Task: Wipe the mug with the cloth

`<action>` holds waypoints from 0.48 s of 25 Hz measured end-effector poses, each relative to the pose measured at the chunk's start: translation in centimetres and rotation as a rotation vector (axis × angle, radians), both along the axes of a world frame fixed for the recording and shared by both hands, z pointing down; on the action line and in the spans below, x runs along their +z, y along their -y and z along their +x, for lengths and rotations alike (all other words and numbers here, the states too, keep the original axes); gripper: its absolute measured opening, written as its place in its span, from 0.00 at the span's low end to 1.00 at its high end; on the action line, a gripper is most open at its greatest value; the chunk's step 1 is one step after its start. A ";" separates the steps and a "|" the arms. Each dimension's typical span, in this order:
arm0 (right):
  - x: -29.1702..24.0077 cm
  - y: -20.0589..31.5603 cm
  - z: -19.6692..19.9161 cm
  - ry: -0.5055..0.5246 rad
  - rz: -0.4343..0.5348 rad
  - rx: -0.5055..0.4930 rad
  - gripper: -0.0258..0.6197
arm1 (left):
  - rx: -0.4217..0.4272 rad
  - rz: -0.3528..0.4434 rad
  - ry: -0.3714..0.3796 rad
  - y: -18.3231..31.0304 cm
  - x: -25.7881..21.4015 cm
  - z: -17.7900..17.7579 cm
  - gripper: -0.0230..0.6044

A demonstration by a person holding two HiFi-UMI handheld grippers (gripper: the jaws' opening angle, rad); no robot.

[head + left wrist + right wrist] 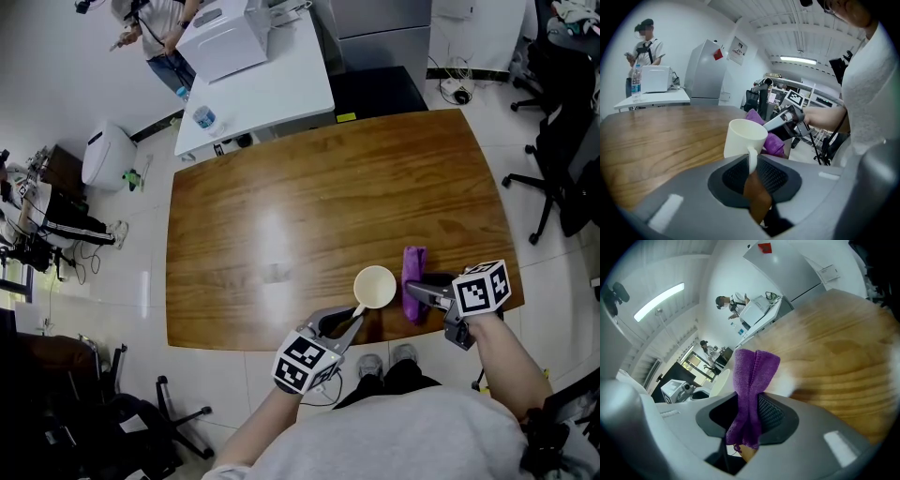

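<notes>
A cream mug (375,286) is held upright near the front edge of the wooden table (281,216). My left gripper (349,323) is shut on its handle; in the left gripper view the mug (744,138) stands just beyond the jaws, handle (751,159) pinched between them. My right gripper (419,292) is shut on a purple cloth (413,281), which hangs just right of the mug, close to its side. The right gripper view shows the cloth (750,394) folded and clamped between the jaws, with the mug's pale side (719,380) at left behind it.
A white side table (258,89) with a white box (225,42) and a water bottle (204,118) stands beyond the wooden table. A person (155,28) stands at the far back. Office chairs (562,159) are at the right. My feet (389,361) show below the table edge.
</notes>
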State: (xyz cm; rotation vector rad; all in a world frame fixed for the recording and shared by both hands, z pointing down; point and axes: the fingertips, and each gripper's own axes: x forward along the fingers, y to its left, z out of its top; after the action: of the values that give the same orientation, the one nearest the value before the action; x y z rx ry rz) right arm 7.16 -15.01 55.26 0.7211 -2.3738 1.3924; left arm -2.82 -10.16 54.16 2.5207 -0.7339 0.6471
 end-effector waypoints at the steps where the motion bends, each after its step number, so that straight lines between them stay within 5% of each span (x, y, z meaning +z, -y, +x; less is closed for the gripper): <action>1: -0.6 0.2 0.1 0.008 0.009 -0.005 0.23 | -0.006 0.001 0.003 0.1 0.0 -0.2 0.11; 12: -4.8 1.5 -1.9 0.063 0.072 -0.105 0.23 | -0.023 0.043 0.045 1.2 -0.3 -1.8 0.12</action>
State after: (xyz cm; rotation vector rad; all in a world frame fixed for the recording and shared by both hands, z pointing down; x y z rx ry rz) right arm 5.29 -16.55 50.44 0.5690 -2.4834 1.3106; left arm -4.58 -11.39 53.89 2.5400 -0.7989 0.6898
